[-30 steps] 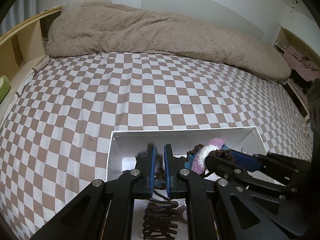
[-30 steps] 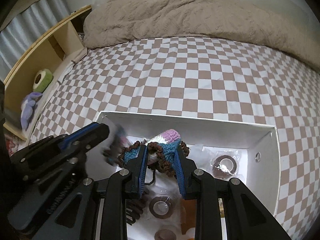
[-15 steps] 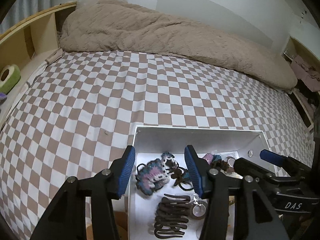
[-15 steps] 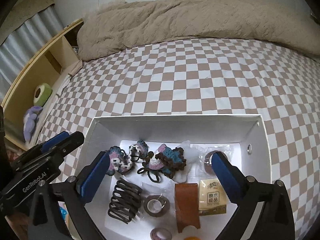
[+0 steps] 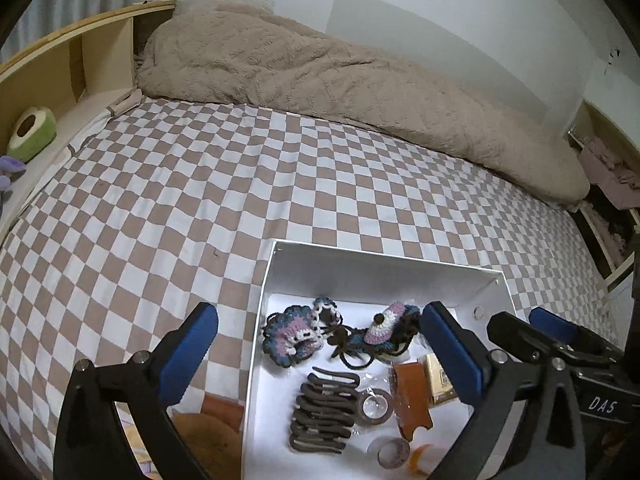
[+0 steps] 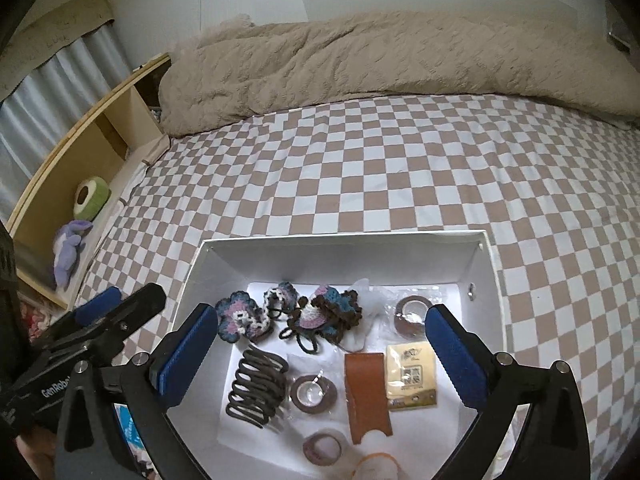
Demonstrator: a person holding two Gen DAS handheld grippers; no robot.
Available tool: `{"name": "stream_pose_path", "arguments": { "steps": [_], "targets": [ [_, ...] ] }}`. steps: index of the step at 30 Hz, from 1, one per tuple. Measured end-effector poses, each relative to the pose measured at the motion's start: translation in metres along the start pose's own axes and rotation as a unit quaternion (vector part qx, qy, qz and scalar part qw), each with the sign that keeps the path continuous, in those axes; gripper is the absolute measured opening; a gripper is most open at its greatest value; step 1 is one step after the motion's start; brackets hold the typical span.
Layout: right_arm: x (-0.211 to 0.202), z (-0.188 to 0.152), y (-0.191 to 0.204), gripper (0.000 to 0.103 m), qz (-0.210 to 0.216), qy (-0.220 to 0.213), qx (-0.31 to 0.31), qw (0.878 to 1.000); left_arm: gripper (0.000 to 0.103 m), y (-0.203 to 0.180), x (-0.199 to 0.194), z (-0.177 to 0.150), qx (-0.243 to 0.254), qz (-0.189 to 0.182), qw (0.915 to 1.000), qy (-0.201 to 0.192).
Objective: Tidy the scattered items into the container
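We see a white box [image 6: 340, 252] sitting on a bed [image 6: 400, 168] covered in a brown-and-white checked sheet, and we take the box as our landmark.

The left gripper [image 5: 320, 354] hangs above the box's left wall with its jaws spread wide; they have just been opening, and nothing is pinched between them. One blue pad [image 5: 188, 354] stands outside the box over the sheet, the other over the box's right half. The right gripper [image 6: 322, 350] hovers over the box's middle, its jaws also spread wide after just opening, and no pad touches anything.

Inside the box, toward its far wall, lie two crocheted scrunchies: a blue-and-pink one [image 6: 240, 320] to the left and one with brown trim [image 6: 326, 312] just beside it to the right, their dark elastic loops tangled between them. Nearer to us from the left scrunchie lies a dark brown wavy hair clip [image 6: 256, 388]. Just right of the clip sits a wrapped tape roll [image 6: 314, 392], then a brown leather piece [image 6: 366, 396], then a cream packet [image 6: 410, 378]. Another wrapped tape roll [image 6: 410, 316] rests near the box's right wall, with crumpled clear plastic [image 6: 366, 292] beside it.

Beyond the box, a beige quilt [image 6: 360, 60] is bunched along the far edge of the bed. To the box's left, a wooden shelf [image 6: 72, 168] holds a green plush [image 6: 92, 198] and a purple plush [image 6: 70, 248].
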State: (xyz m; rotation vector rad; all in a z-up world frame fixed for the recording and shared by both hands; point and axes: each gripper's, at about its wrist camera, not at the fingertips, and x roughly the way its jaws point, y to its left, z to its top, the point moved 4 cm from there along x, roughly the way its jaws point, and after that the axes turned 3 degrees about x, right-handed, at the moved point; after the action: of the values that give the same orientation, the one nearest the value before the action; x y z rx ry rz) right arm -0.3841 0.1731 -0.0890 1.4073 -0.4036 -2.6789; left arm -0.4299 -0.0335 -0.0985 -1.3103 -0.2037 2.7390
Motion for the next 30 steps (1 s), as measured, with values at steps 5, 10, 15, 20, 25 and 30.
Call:
{"name": "stream_pose_path", "arguments": {
  "steps": [5, 10, 15, 20, 25, 30],
  "targets": [
    [-0.016, -0.001, -0.004, 0.103, -0.005, -0.009, 0.003, 1.000, 0.103, -0.006, -0.016, 0.000, 0.017, 0.009, 0.9998, -0.001],
    [-0.035, -0.003, -0.005, 0.103, -0.014, -0.019, -0.001, 1.000, 0.103, -0.010, -0.034, -0.001, 0.016, 0.006, 0.9998, -0.007],
    [-0.062, -0.007, -0.001, 0.103, -0.017, -0.033, -0.009, 0.999, 0.103, -0.013, -0.054, -0.003, 0.009, 0.005, 0.9999, -0.014],
    [-0.091, -0.013, 0.001, 0.103, -0.017, -0.048, -0.010, 0.999, 0.103, -0.015, -0.079, -0.007, 0.009, 0.009, 0.9996, -0.026],
    [-0.112, -0.021, 0.002, 0.103, -0.026, -0.057, -0.014, 0.998, 0.103, -0.020, -0.104, -0.008, 0.014, 0.009, 0.9991, -0.040],
    [-0.134, -0.032, 0.000, 0.103, -0.029, -0.068, -0.010, 0.997, 0.103, -0.026, -0.126, -0.016, 0.021, 0.010, 0.9985, -0.050]
  ]
}}
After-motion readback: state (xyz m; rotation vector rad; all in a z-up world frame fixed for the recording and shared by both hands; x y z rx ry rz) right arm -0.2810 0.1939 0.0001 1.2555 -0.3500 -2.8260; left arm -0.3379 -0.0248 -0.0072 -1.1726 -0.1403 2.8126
